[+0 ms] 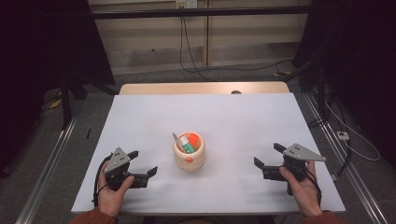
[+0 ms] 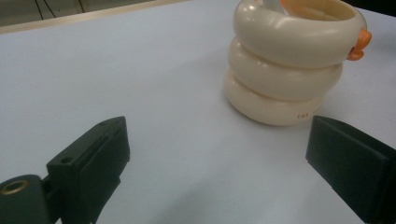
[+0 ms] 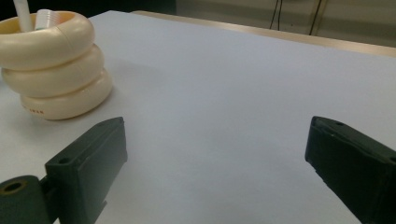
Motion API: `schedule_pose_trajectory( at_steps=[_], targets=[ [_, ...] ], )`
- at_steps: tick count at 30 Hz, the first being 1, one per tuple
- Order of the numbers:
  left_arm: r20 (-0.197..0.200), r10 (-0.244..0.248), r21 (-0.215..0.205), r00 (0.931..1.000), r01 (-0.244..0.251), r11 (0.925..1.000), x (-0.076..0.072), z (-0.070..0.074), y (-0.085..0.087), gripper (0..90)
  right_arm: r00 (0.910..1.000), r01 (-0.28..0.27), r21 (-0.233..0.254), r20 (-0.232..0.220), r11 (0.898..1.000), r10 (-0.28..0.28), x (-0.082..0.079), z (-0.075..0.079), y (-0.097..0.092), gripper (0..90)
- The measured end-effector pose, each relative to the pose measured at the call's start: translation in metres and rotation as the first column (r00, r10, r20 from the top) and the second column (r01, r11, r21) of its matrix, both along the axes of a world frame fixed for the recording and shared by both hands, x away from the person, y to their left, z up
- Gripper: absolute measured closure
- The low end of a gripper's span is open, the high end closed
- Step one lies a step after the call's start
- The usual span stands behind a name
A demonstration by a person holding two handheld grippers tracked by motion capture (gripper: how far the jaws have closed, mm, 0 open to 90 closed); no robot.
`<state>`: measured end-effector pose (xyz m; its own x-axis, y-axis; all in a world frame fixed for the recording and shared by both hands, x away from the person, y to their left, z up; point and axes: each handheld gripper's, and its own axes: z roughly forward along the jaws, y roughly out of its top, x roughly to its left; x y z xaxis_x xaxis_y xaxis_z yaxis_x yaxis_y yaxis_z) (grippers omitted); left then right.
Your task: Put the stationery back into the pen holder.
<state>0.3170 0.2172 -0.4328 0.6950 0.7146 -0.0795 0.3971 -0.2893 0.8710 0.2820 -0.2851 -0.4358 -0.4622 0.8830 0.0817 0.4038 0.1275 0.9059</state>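
Evidently poised to approach, with left gripper (image 1: 143, 162) at eight o'clock and right gripper (image 1: 267, 155) at four o'clock of the cream ringed pot (image 1: 189, 152) mid-desk (image 1: 243, 116), jaws spread wide and empty, well apart from it.

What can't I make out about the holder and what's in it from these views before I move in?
- Items inside the holder: in the high view too small to identify; a grey stick and a green-and-orange piece show.
- Holder's inside in the left gripper view: rim cut off by the top edge.
- Small print on the bottom ring: too small, partly behind the jaw.
- White pieces in the right gripper view: cut off by the top edge.
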Motion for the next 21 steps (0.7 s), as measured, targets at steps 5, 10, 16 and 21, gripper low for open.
schedule_pose_trajectory(
  at_steps=[5, 10, 16, 21],
  targets=[
    [0.004, 0.0, 0.002, 1.0, 0.0, 1.0, -0.001, 0.0, 0.0, 6.0, 0.9998, 0.022, -0.01, -0.001, 1.0, -0.022, -0.006, -0.004, -0.01, 5.5],
    [0.003, -0.007, 0.006, 1.0, 0.007, 1.0, -0.002, 0.001, 0.0, 6.0, 0.9992, 0.039, -0.014, -0.008, 0.999, -0.039, -0.013, -0.011, -0.015, 5.5],
    [0.003, 0.009, 0.012, 1.0, -0.009, 0.9999, -0.002, -0.001, 0.001, 6.0, 0.9982, 0.059, -0.008, -0.007, 0.998, -0.059, -0.016, -0.016, -0.02, 5.5],
    [0.003, 0.015, 0.006, 0.9999, -0.015, 0.9999, -0.002, -0.001, 0.002, 6.0, 0.9987, 0.047, -0.031, -0.02, 0.998, -0.048, -0.02, -0.024, -0.019, 4.9]
  ],
)
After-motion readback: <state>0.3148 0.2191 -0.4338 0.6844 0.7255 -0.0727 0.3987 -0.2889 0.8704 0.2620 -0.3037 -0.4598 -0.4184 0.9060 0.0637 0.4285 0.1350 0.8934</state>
